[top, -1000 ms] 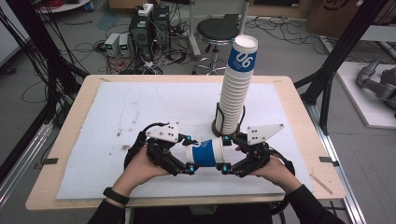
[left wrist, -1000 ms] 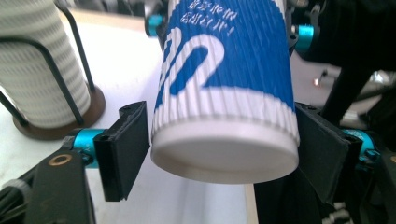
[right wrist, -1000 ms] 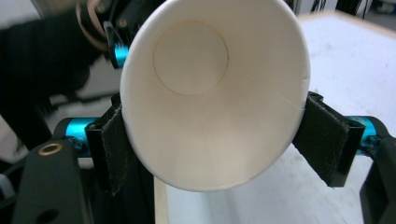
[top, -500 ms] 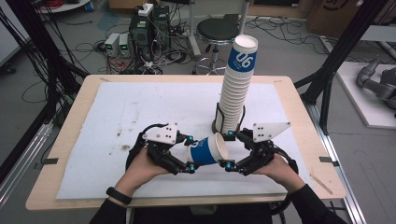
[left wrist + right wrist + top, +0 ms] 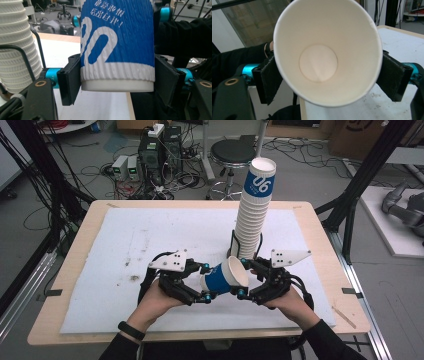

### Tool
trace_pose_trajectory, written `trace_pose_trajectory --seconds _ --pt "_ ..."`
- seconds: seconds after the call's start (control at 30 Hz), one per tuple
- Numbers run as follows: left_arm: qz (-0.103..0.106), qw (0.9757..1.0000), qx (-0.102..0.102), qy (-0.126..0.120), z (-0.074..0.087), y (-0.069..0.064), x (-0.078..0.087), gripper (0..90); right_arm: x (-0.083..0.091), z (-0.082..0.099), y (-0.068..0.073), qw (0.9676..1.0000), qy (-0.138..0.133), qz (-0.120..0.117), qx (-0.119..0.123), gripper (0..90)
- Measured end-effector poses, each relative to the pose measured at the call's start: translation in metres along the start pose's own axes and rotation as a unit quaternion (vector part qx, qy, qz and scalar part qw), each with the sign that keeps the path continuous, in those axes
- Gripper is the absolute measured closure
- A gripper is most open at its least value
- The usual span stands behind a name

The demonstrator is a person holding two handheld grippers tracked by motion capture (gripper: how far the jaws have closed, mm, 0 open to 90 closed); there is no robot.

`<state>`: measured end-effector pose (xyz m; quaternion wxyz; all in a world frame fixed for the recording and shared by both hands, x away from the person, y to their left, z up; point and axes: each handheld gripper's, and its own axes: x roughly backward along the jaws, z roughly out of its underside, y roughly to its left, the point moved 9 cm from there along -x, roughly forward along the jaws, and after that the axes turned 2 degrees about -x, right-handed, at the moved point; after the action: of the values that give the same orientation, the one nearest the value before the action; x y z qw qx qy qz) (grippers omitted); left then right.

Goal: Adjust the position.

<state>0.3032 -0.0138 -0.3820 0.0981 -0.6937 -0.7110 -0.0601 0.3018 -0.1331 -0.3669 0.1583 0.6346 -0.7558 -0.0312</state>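
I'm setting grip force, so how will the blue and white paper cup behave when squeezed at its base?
The blue and white paper cup is likely light and thin-walled, so it may dent under hard pressure. Its ribbed sleeve probably resists slipping. The left tool clamps near the stiffer base, where it should crush less than at the open rim.

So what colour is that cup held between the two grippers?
Blue with white print and a white ribbed base; the cup shows best in the left gripper view.

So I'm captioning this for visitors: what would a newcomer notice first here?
Probably the tall stack of cups rising from the table's far middle, its top cup banded blue. Next, the single blue-and-white cup lying sideways above the near edge, clamped near its base by the left gripper, with the right gripper at its rim.
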Motion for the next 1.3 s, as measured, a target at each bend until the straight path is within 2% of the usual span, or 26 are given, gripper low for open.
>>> trace_pose_trajectory --seconds 0.1,0.2,0.33,0.43,0.57,0.6,0.67,0.83,0.87,0.97,1.03,1.2,1.3 --pt "0.003 1.0 0.0 0.0 0.0 0.0 -0.001 29.6 0.002 -0.001 0.001 0.9999 -0.004 -0.012 -0.001 16.8" --pt "0.003 1.0 0.0 0.003 0.001 -0.001 -0.002 29.8 0.004 -0.001 0.0 0.9999 -0.003 -0.01 0.006 20.0" --pt "-0.001 0.9999 -0.001 0.014 0.003 -0.001 -0.004 29.7 0.004 0.0 0.0 0.9998 0.003 -0.01 0.016 22.1" --pt "-0.003 0.9994 0.002 0.035 0.006 -0.002 -0.006 29.3 0.004 0.001 0.0 0.9996 0.015 -0.009 0.021 22.6" --pt "-0.004 0.9969 -0.001 0.078 0.011 -0.004 -0.008 26.8 0.003 0.007 0.0 0.9983 0.044 -0.006 0.038 22.7" --pt "-0.005 0.9951 -0.006 0.099 0.014 -0.005 -0.009 25.6 0.002 0.009 0.001 0.9976 0.057 -0.004 0.041 22.6" --pt "-0.006 0.9925 -0.014 0.122 0.017 -0.007 -0.011 24.1 0.0 0.012 0.0 0.9959 0.073 -0.002 0.052 22.6" --pt "-0.003 0.9883 -0.02 0.151 0.024 -0.009 -0.019 25.5 0.0 0.016 0.002 0.9941 0.093 -0.001 0.056 22.6" --pt "-0.001 0.9884 -0.019 0.15 0.025 -0.009 -0.02 28.8 0.0 0.016 0.003 0.9936 0.097 -0.005 0.057 22.5" --pt "0.002 0.9895 -0.019 0.143 0.026 -0.009 -0.022 29.3 -0.001 0.017 0.003 0.9931 0.1 -0.002 0.061 20.1" --pt "0.009 0.991 -0.018 0.132 0.026 -0.009 -0.023 29.2 -0.002 0.016 0.004 0.9938 0.095 -0.004 0.058 17.7" --pt "0.01 0.9966 -0.01 0.082 0.019 -0.006 -0.019 29.4 0.0 0.008 0.004 0.9965 0.068 -0.001 0.048 17.5" --pt "0.005 0.9985 -0.008 0.054 0.014 -0.005 -0.017 29.5 0.002 0.003 0.003 0.9983 0.046 -0.002 0.034 17.5"
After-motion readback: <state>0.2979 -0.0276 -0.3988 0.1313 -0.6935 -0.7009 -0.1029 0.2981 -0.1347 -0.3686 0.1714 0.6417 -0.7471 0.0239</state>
